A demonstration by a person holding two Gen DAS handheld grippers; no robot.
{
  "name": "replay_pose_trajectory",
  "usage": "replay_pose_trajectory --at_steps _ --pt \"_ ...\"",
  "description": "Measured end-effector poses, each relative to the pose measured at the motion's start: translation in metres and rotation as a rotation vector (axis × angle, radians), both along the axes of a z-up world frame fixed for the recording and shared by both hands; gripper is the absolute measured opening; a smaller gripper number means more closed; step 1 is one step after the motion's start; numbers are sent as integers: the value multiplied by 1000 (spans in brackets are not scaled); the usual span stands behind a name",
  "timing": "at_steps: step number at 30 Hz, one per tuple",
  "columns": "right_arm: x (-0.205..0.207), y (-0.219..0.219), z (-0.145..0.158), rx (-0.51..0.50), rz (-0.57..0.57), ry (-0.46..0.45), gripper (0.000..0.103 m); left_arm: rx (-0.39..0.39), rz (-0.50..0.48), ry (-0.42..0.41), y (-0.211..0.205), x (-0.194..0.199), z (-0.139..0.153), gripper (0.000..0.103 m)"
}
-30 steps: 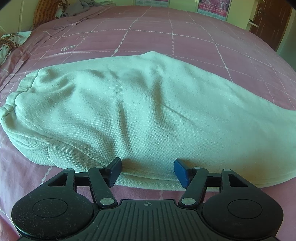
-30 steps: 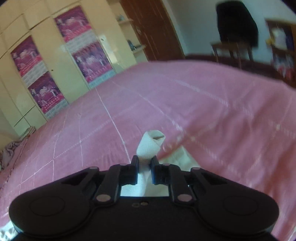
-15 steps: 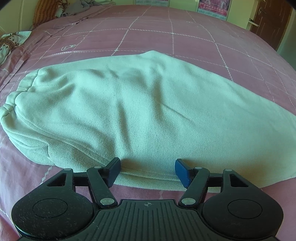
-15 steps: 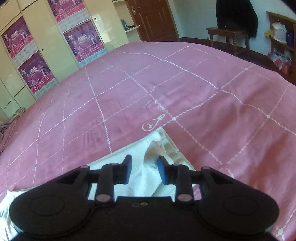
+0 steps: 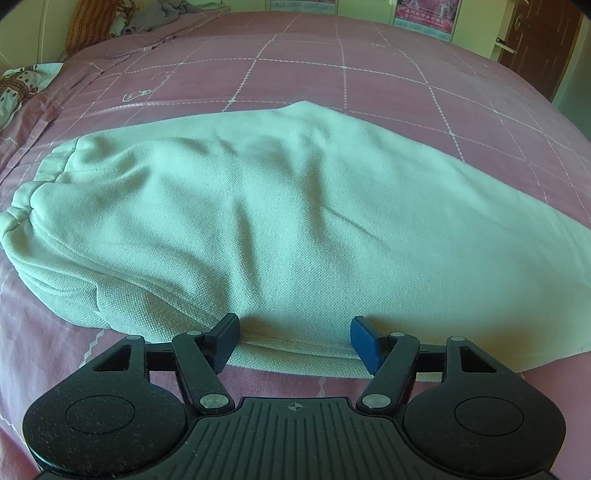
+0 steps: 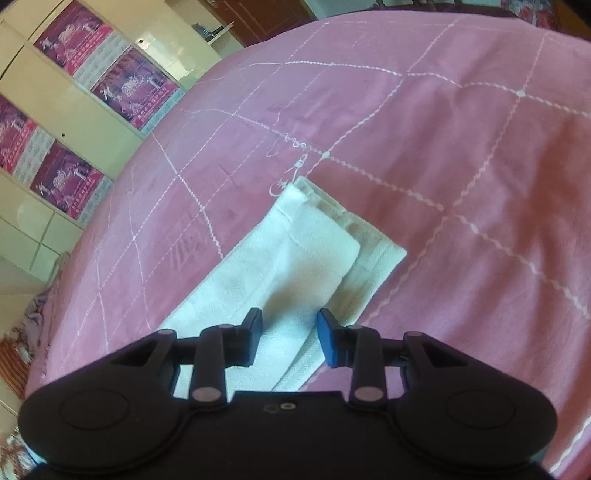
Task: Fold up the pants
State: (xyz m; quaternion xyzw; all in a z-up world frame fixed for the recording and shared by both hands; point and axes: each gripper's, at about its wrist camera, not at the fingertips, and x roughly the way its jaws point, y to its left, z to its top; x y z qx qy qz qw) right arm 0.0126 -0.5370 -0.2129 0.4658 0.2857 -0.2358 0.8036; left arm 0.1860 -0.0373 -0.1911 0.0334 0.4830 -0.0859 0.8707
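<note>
Pale white pants (image 5: 280, 221) lie folded lengthwise on the pink bedspread (image 5: 332, 66), with the waistband (image 5: 26, 206) at the left. My left gripper (image 5: 293, 343) is open, its blue pads (image 5: 225, 338) flanking the near edge of the cloth without pinching it. In the right wrist view the leg ends (image 6: 314, 251) rest flat on the bedspread (image 6: 461, 166), one cuff lying slightly askew on the other. My right gripper (image 6: 290, 341) hovers open just over the legs. Cloth shows between its fingers, but nothing is gripped.
A cream wardrobe with pink posters (image 6: 125, 88) stands beyond the bed, next to a brown door (image 5: 535, 37). A patterned cushion (image 5: 92, 26) and grey clothes (image 5: 166, 14) lie at the head of the bed, and a printed pillow (image 5: 18, 88) sits at the left edge.
My right gripper opened and let go of the raised leg cuff, which now lies flat on the bed. The gripper sank and rolled. The left gripper and waist end stayed put.
</note>
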Motion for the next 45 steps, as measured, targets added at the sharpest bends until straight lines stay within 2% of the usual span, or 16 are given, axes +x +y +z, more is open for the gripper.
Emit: replay_pose_trajectory --at_steps 2,5,10,13,16,18,20,24,26,29,31,33,35,38,39,45 --pt "3 4 -1 21 35 -27 32 7 -3 0 -2 0 0 68" --pt "13 12 16 -55 51 -67 31 4 0 3 -2 0 0 69" --pt "29 14 34 -80 65 -110 36 0 2 1 0 0 -1 71" --pt "21 16 36 -95 58 -133 39 3 -2 -1 -2 0 -1 72" --pt "5 13 39 -90 27 -200 39 4 -5 0 -2 0 -1 74" --pt "0 11 48 -129 20 -210 41 3 -5 0 -3 0 -1 74" --pt "0 8 51 -140 20 -172 46 1 -4 -1 -3 0 -1 74" --pt "-1 4 31 -119 20 -27 44 4 -5 -2 -3 0 -1 75" --pt "-9 3 18 -103 -22 17 43 3 -4 -1 -3 0 -1 75" --pt "-20 -2 4 -49 -66 11 39 4 -6 -1 -3 0 -2 75" --pt "-19 -4 0 -55 -56 24 34 6 -4 -1 -4 0 -2 75" --pt "-17 -5 -1 -68 -59 18 23 8 -3 -2 -5 -1 -2 76" --pt "-13 -8 -3 -70 -62 17 20 8 -4 -1 -4 0 -2 76" --pt "-7 -10 -5 -60 -49 11 21 7 -5 -1 -4 0 -2 76" --pt "-5 -10 -7 -42 -42 7 29 8 -4 -1 -4 -1 -2 76" --pt "-6 -13 -16 23 -92 -21 34 12 -8 -4 -6 -1 -3 78"
